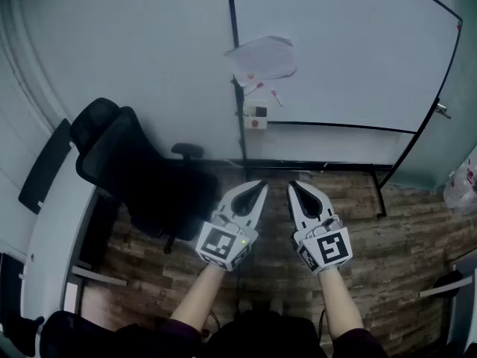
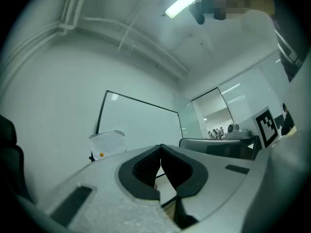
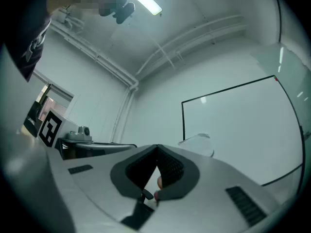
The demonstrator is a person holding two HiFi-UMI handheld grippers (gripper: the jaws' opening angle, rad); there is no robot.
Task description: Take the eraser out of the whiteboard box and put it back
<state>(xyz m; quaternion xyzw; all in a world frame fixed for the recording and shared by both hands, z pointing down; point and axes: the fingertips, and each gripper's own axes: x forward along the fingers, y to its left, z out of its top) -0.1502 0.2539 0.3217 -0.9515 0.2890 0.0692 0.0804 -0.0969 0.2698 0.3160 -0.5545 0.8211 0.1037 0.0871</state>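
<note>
A small white whiteboard box hangs at the lower left corner of the whiteboard, with a red patch at its bottom. I cannot make out the eraser in it. Both grippers are held side by side in front of me, well short of the box and pointing toward it. My left gripper is shut, its tips meeting with nothing between them. My right gripper is shut and empty too.
A crumpled white sheet is stuck on the board's frame above the box, with markers under it. A black office chair stands at the left beside a white desk. The floor is wood-patterned.
</note>
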